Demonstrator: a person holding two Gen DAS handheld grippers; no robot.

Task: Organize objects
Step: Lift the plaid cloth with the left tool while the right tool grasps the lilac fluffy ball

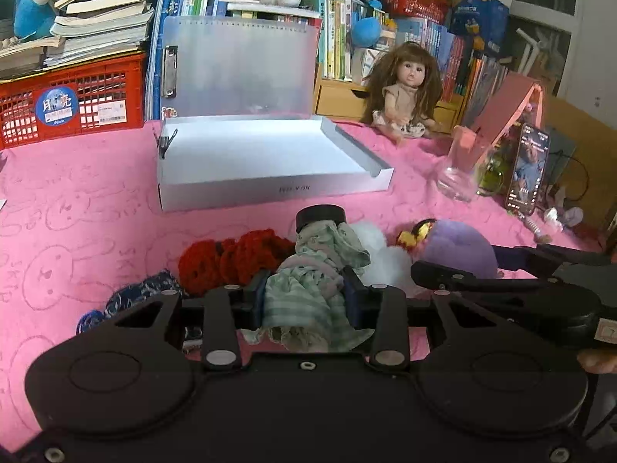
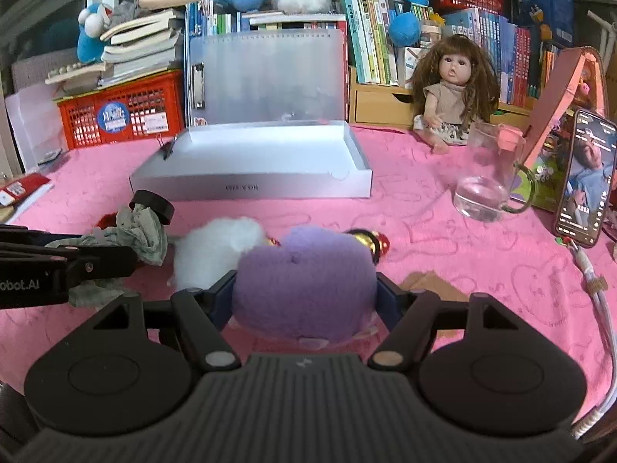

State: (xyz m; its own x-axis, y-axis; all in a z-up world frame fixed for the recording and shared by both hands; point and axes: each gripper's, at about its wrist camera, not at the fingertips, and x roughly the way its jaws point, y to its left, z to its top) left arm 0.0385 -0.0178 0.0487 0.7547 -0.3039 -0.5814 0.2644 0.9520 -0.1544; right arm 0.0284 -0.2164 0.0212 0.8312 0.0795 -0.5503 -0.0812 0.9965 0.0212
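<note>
My left gripper (image 1: 306,289) is shut on a green striped cloth doll (image 1: 308,293) with a black cap (image 1: 321,217); the doll also shows in the right wrist view (image 2: 142,231). My right gripper (image 2: 304,289) is shut on a purple plush toy (image 2: 304,289), which also shows in the left wrist view (image 1: 459,249). A white fluffy plush (image 2: 216,249) lies between the two toys. A red knitted item (image 1: 231,258) and a dark blue cloth (image 1: 146,289) lie to the left. An open white box (image 1: 262,162) with a raised translucent lid stands behind them on the pink cloth.
A brown-haired doll (image 2: 449,92) sits at the back right. A glass mug (image 2: 489,177), a phone (image 2: 586,177) and a pink stand are at the right. A red crate (image 1: 69,104) with books stands at the back left. Bookshelves and plush toys line the back.
</note>
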